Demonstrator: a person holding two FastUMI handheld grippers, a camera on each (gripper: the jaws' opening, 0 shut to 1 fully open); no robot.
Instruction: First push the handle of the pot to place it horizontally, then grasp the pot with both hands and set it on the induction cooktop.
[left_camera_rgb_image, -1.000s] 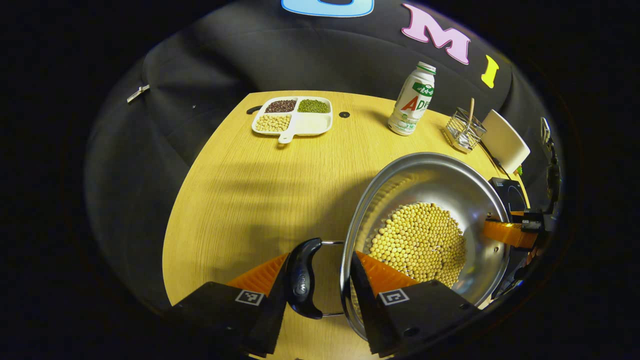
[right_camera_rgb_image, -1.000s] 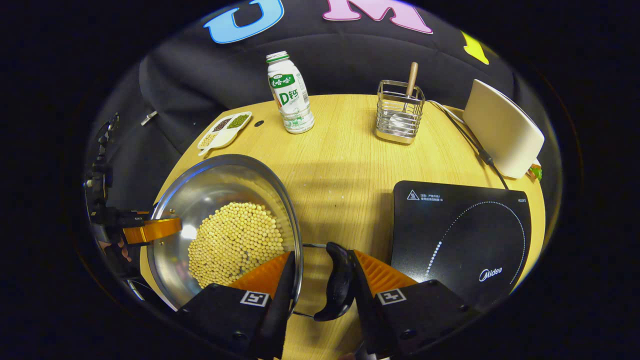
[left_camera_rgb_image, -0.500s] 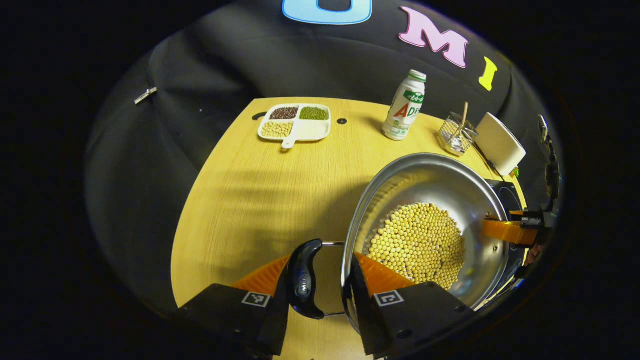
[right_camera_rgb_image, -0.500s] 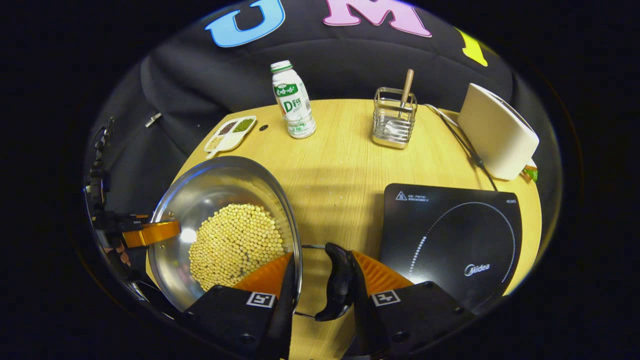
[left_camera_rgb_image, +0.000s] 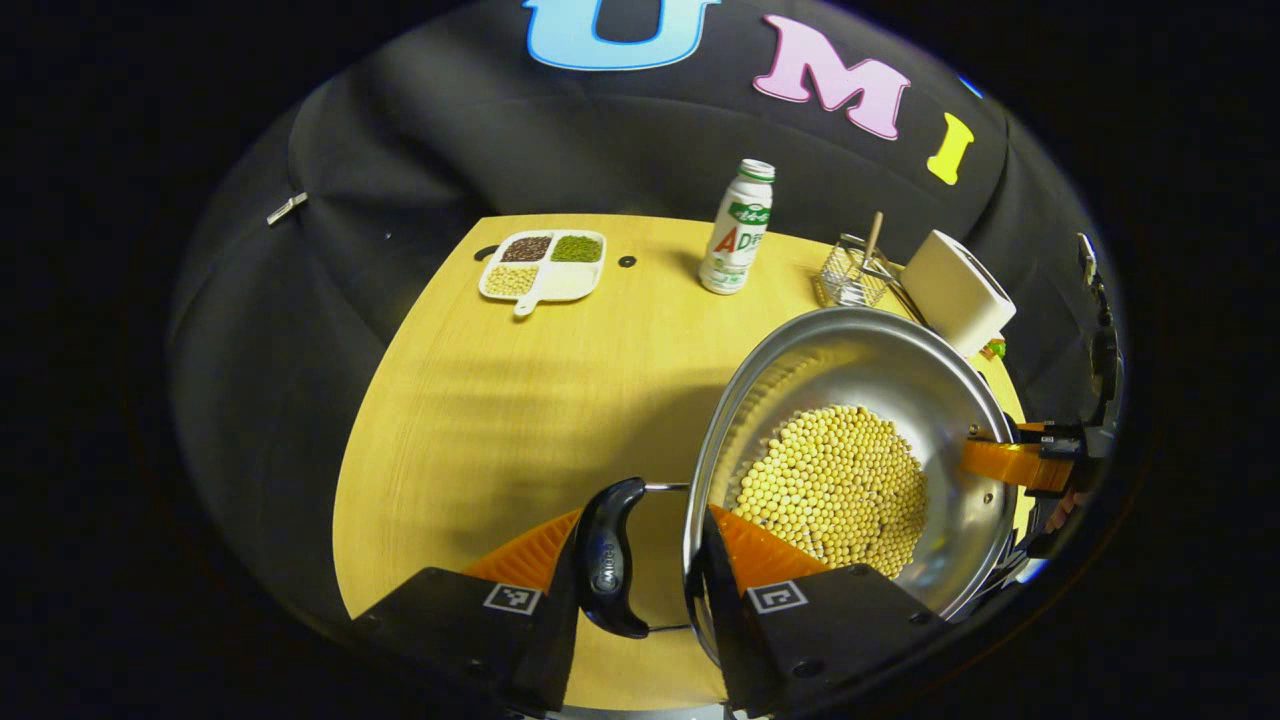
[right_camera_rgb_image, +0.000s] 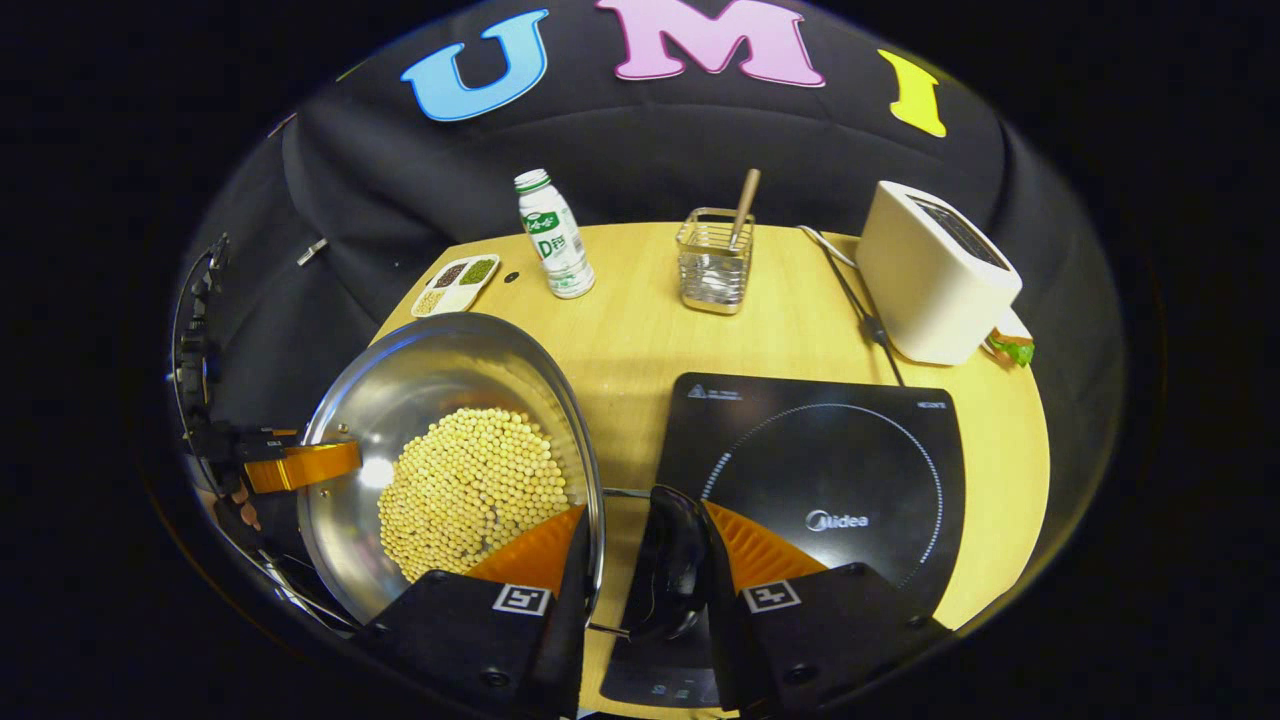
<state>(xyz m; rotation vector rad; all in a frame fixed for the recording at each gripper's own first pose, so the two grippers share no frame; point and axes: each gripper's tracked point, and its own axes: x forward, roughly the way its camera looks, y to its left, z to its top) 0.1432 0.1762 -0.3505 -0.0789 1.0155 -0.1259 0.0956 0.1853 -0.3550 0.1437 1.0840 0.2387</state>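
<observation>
Right gripper view: the shiny steel pot (right_camera_rgb_image: 450, 450) full of yellow beans is now higher and closer to the flat black induction cooktop (right_camera_rgb_image: 830, 480). Right tongs (right_camera_rgb_image: 640, 545) pinch its black side handle (right_camera_rgb_image: 675, 570) and rim. Left tongs (left_camera_rgb_image: 640, 540) stay closed on the other black handle (left_camera_rgb_image: 605, 560), above the wooden worktop (left_camera_rgb_image: 520, 380).

cooktop (right_camera_rgb_image: 830, 470) front hidden by pot handle (right_camera_rgb_image: 672, 570), fingers (right_camera_rgb_image: 745, 545)

bare cooktop (right_camera_rgb_image: 830, 470) beside pot (right_camera_rgb_image: 440, 400), toaster (right_camera_rgb_image: 935, 270) and rack (right_camera_rgb_image: 712, 262) behind
</observation>
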